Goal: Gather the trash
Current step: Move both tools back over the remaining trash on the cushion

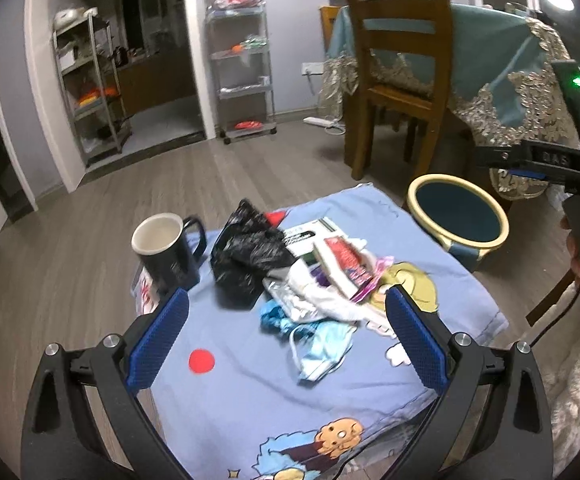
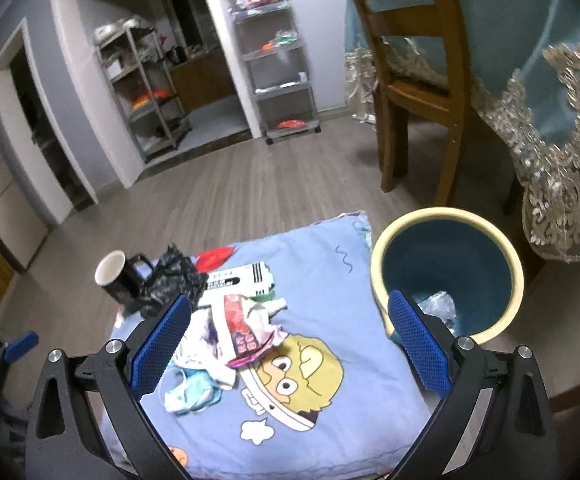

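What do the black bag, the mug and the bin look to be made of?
Black bag: thin plastic film, glossy, crumpled into sharp creases. Mug: probably glazed ceramic, dark outside, cream inside, with a thick rim and a shine. Bin: likely moulded plastic, with smooth blue walls and a pale yellow rim; a coated material cannot be ruled out.

The near half of the table (image 2: 330,420), under its blue cartoon cloth, is bare, so a gripper could come in low from the front, and the strip between the trash pile (image 1: 322,280) and the table's right edge is also free. On the left, the upright black mug (image 1: 166,252) and the crumpled black bag (image 1: 246,256) beside it, perhaps touching, block the far corner. Just off the right edge, the bin (image 2: 448,276) stands open-mouthed, with the wooden chair (image 2: 418,80) and draped dining table (image 2: 550,100) closing in behind it.
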`<state>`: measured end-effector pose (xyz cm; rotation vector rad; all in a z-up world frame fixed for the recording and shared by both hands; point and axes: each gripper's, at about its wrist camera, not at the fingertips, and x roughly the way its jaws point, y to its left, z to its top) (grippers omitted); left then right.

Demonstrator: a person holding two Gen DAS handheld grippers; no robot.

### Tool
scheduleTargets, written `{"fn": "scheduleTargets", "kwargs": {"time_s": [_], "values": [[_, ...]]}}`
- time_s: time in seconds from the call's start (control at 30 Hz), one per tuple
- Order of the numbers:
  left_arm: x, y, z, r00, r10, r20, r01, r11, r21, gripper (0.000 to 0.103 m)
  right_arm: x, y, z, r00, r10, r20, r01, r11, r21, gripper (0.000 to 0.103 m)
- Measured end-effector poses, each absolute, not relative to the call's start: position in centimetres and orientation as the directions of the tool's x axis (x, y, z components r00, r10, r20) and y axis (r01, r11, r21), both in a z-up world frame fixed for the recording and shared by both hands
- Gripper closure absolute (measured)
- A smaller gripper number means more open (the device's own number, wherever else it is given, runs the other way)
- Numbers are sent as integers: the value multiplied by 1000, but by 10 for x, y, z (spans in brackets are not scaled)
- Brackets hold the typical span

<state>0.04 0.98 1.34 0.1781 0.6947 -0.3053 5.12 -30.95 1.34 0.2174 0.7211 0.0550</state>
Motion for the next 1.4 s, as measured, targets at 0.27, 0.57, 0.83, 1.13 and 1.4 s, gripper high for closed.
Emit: {"fn": "scheduleTargets", "kwargs": {"time_s": [0.27, 0.57, 0.83, 1.13, 1.4], "values": [[10, 31, -4, 723, -188, -665, 283, 958, 37, 6, 57, -283, 0, 713, 95, -695, -21, 993, 115, 5], [23, 38, -23, 699, -136, -702, 231, 972, 41, 6, 64, -275, -42, 620, 96, -778, 26, 989, 142, 5], [35, 43, -53, 638, -110, -762, 201, 979, 27, 6, 79, -265, -77, 531, 122, -839, 58, 982, 180, 5], [44, 12, -95, 555, -116, -823, 276, 960, 51, 6, 90, -268, -90, 495, 109, -862, 87, 981, 174, 5], [54, -11, -127, 472, -150, -868, 333, 943, 18, 6, 104, -278, -106, 461, 100, -882, 133, 975, 180, 5]]}}
